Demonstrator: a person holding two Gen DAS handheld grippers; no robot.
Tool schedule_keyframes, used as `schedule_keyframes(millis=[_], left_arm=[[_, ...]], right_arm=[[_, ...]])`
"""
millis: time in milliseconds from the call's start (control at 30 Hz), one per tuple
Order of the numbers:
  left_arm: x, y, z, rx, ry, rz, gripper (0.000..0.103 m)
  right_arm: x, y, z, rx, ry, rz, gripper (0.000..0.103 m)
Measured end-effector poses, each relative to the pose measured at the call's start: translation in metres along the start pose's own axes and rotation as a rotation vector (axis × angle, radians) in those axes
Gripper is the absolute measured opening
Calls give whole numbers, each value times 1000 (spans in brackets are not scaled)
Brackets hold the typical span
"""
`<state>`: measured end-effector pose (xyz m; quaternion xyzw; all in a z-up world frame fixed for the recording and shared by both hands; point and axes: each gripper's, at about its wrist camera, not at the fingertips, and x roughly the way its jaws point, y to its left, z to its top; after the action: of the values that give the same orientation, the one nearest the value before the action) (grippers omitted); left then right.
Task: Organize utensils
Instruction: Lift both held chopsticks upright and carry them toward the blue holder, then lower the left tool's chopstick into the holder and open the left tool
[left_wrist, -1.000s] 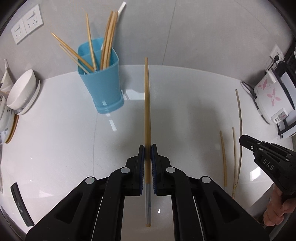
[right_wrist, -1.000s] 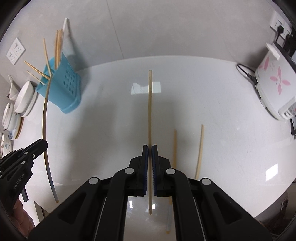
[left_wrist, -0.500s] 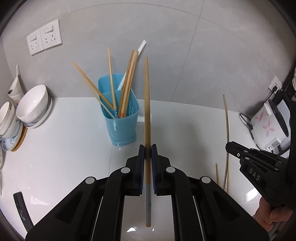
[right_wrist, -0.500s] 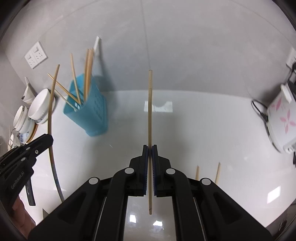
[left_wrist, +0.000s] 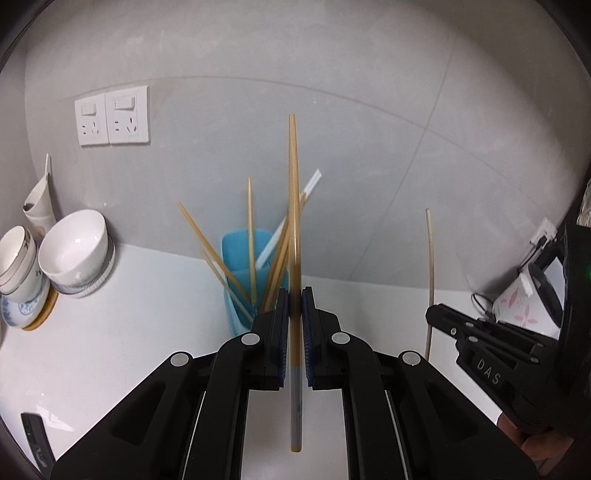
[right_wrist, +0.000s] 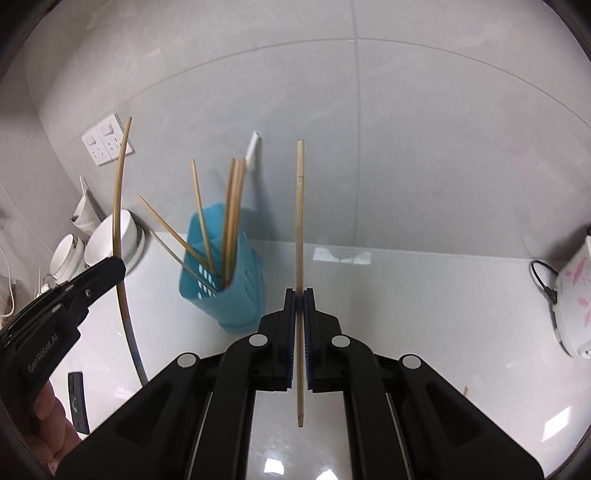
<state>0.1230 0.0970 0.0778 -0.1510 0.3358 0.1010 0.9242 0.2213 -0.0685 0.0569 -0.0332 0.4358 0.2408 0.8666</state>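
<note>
The left tool (left_wrist: 294, 325) is clamped on a darker bamboo chopstick (left_wrist: 293, 221), gripped low on its shaft so that most of the stick runs forward past the fingertips and a short grey-banded end sticks out behind. The right tool (right_wrist: 300, 325) is likewise closed on a paler chopstick (right_wrist: 300, 229), again with the longer part ahead of the pads. Both sticks lie along the line their tools point.

Outward from there, the blue utensil holder (right_wrist: 225, 291) stands on the white table (right_wrist: 424, 295) by the wall, already carrying a loose fan of chopsticks (right_wrist: 232, 214) and one white stick. In the left wrist view the blue utensil holder (left_wrist: 240, 273) sits directly ahead, just left of the held stick, its mouth partly hidden by that stick. In the right wrist view it lies ahead and clearly to the left, with the left tool (right_wrist: 66, 306) between it and the frame edge.

So the left hand looks the nearer and better lined up. The move turns on tipping each stick's long axis steep enough to drop its forward end into the holder's mouth without knocking the leaning ones.

Stacked bowls (left_wrist: 74, 254) sit at the far left, a rice cooker (right_wrist: 572, 302) at the right.
</note>
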Motion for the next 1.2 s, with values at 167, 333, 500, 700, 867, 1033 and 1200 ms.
schedule_keyframes(millis=[167, 333, 500, 700, 867, 1033, 1200], left_arm=[[8, 9, 13, -9, -64, -5, 6], [13, 17, 27, -23, -144, -45, 6], [20, 19, 37, -11, -223, -62, 6], [44, 24, 37, 15, -326, -80, 6], [64, 31, 29, -2, -337, -90, 6], [82, 35, 18, -18, -316, -99, 6], [96, 35, 10, -5, -291, -86, 6]], right_arm=[[10, 9, 13, 0, -21, 23, 3], [18, 13, 26, -5, -48, 38, 3], [28, 14, 38, -4, -86, 61, 3], [44, 15, 45, 7, -107, 81, 3], [55, 16, 41, 3, -97, 88, 3], [68, 15, 37, 11, -76, 90, 3], [76, 18, 35, 12, -62, 89, 3]])
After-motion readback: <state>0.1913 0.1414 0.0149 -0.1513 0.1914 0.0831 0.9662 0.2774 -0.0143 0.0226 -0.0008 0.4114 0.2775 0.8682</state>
